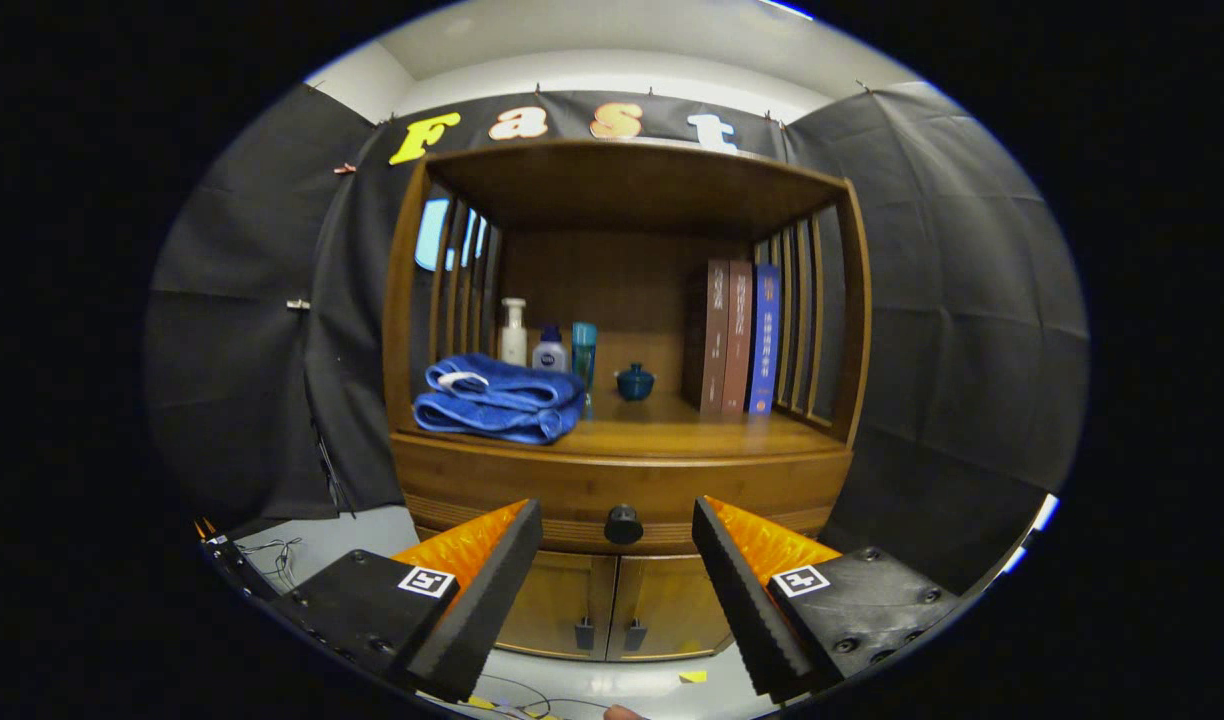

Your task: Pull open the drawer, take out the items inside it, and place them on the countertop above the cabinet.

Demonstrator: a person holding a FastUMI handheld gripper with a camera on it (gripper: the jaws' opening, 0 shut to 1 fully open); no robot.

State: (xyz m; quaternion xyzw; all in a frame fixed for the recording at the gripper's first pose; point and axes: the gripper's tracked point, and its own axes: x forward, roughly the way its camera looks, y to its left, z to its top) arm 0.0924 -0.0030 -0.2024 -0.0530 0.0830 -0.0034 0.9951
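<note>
Facing the cabinet (622, 480), the gripper (617, 520) has its fingers spread wide. The drawer (532, 495) is closed, its round knob (623, 524) lying between and just beyond the fingertips, untouched.

Level, fairly near view facing cabinet (622, 400)

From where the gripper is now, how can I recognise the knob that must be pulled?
Find the wooden cabinet and the drawer front under its shelf. The knob is at its centre, just beyond the open gripper. It is single, round and dark, unlike the paired door handles below.
</note>
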